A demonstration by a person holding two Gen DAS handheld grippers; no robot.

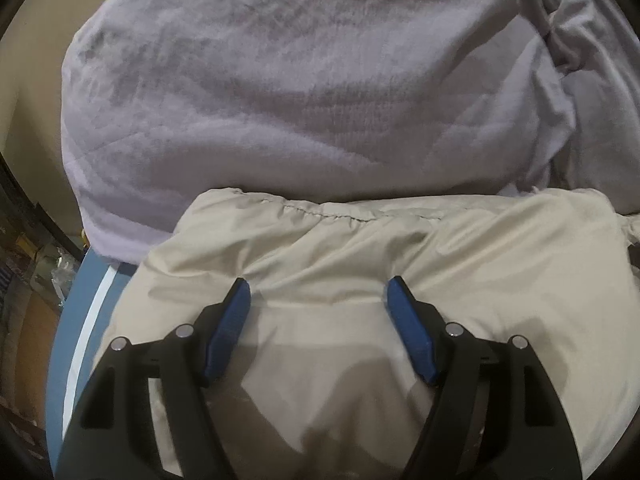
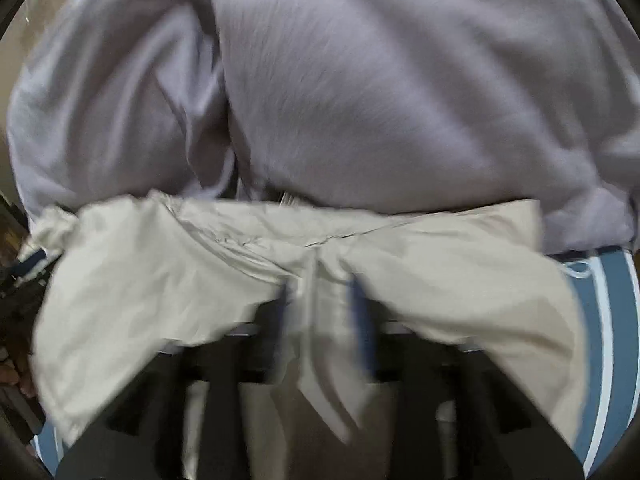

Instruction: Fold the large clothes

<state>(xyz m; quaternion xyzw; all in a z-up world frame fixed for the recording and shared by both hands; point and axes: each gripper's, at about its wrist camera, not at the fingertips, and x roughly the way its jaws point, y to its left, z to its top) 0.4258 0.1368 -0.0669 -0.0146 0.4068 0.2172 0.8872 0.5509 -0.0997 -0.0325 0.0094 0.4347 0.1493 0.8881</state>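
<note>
A beige garment (image 1: 360, 264) lies spread over the near part of a blue striped surface (image 1: 86, 304). My left gripper (image 1: 318, 292) hovers just above it, open, its blue pads (image 1: 228, 328) wide apart with only flat fabric between them. In the blurred right wrist view the same beige garment (image 2: 160, 280) drapes over both sides of my right gripper (image 2: 320, 304). That gripper's blue pads (image 2: 362, 320) stand apart, and a raised ridge of the beige fabric runs between them. Creases fan out from that ridge.
A big lilac fleece blanket or garment (image 1: 288, 80) is heaped right behind the beige one and fills the far half of both views (image 2: 380, 100). The surface's blue and white stripes (image 2: 604, 320) show at the right edge. Dark clutter sits off the left edge (image 1: 24, 248).
</note>
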